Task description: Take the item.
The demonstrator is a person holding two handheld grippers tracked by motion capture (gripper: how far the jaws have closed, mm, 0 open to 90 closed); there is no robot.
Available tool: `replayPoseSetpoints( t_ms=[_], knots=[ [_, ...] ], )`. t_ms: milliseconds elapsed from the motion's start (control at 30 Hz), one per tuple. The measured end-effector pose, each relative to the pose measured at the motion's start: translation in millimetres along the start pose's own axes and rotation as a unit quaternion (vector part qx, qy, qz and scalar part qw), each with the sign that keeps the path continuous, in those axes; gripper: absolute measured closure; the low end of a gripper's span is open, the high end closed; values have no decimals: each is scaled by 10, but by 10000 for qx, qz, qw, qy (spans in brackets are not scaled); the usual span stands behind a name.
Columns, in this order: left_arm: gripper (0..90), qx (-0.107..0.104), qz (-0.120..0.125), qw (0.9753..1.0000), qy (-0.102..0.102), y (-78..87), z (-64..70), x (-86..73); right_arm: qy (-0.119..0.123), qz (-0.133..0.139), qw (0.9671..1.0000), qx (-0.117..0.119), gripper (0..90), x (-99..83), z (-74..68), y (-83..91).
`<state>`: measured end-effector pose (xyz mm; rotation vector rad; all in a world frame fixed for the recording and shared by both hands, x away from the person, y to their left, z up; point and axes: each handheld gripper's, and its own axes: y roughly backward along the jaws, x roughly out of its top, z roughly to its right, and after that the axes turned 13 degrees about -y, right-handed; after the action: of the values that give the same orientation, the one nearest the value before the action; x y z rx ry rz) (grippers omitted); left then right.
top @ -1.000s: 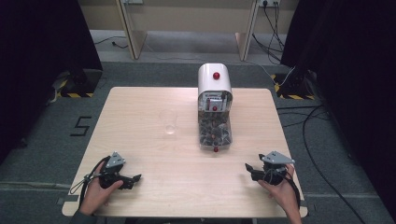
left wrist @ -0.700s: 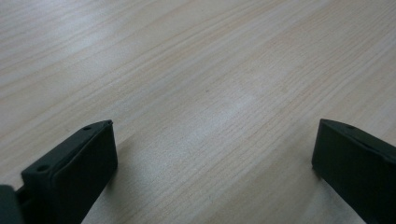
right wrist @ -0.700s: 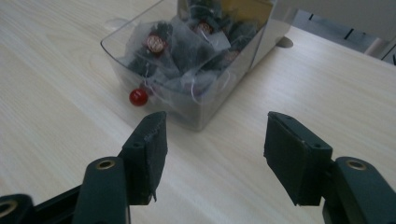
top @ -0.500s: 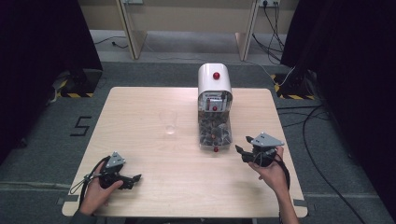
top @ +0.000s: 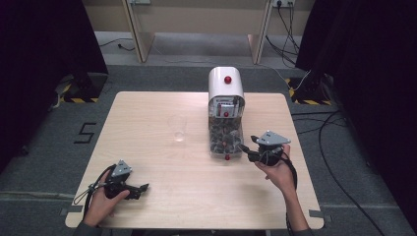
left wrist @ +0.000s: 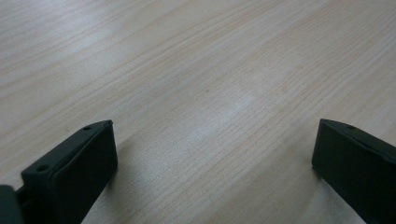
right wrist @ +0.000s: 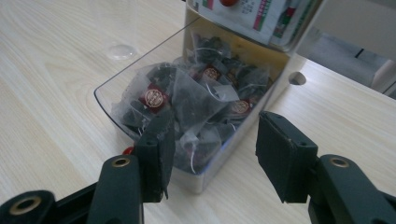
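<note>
Nearest the person, at about seven o'clock on the table (top: 147, 118), the left gripper (top: 140, 189) rests low with its jaws spread wide over bare wood, holding nothing. At about four o'clock the right gripper (top: 244, 150) hovers with its jaws parted and empty, aimed at the near end of the clear tray (right wrist: 140, 74) of the dispenser (top: 225, 88), which sits a little past the table's middle toward one o'clock. The tray is heaped with tea bags (right wrist: 187, 100), mesh pouches bearing small round red-and-gold tags whose print is too small to read; the label (right wrist: 261, 11) on the white body above shows red and green stripes, also unreadable. Just to the left of the tray, toward eleven o'clock, stands a clear glass (top: 177, 129), hard to see against the wood. The likely trouble: the bags lie tangled by their strings, so a pinch may drag out several, or a jaw may catch the tray's wall and shove the dispenser. A wide sweep could also tip the glass.
</note>
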<state>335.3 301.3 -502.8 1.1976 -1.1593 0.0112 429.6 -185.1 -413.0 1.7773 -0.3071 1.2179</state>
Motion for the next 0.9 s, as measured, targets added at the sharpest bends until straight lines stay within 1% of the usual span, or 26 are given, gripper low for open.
replayPoseSetpoints(
  t_ms=[33, 100, 133, 167, 200, 233, 267, 300, 367, 400, 533, 600, 767, 900],
  knots=[
    [0, 0, 0, 10000, 1, 0, 0, 0, 12, -8, 10000, 16, 483, 7, -2, -22],
    [0, 1, 1, 10000, 2, 0, 0, 0, 42, -55, 10000, 60, 493, 30, -13, -123],
    [0, 1, 1, 10000, 2, 0, 0, 0, 42, -55, 10000, 60, 493, 30, -13, -123],
    [0, 0, 1, 10000, 2, 0, 0, 0, 65, -68, 9999, 96, 497, 47, -19, -193],
    [0, 1, 1, 10000, 2, 0, 0, 0, 65, -68, 9999, 96, 497, 47, -19, -193],
    [0, 0, 0, 10000, 1, 0, 0, 0, 94, -83, 9999, 100, 498, 72, -33, -249],
    [0, 0, 0, 10000, 1, 0, 0, 0, 94, -83, 9999, 100, 498, 72, -33, -249],
    [0, 0, 0, 10000, 2, 0, 0, 0, 171, -61, 9998, 124, 501, 100, -53, -307],
    [0, 0, 0, 10000, 1, 0, 0, 0, 196, -99, 9996, 157, 503, 127, -82, -366],
    [0, 0, 0, 10000, 1, 0, 0, 0, 196, -99, 9996, 157, 503, 127, -82, -366],
    [0, 0, 1, 10000, 2, 0, 0, 0, 301, -159, 9992, 189, 512, 168, -126, -497],
    [0, 0, 1, 10000, 2, 0, 0, 0, 357, -203, 9990, 191, 518, 179, -128, -542],
    [0, -1, 4, 10000, 2, -1, 0, 0, 360, -271, 9989, 156, 535, 181, -107, -645],
    [0, 1, 1, 10000, 2, 0, 0, 0, 386, -287, 9987, 141, 541, 184, -94, -670]
  ],
)
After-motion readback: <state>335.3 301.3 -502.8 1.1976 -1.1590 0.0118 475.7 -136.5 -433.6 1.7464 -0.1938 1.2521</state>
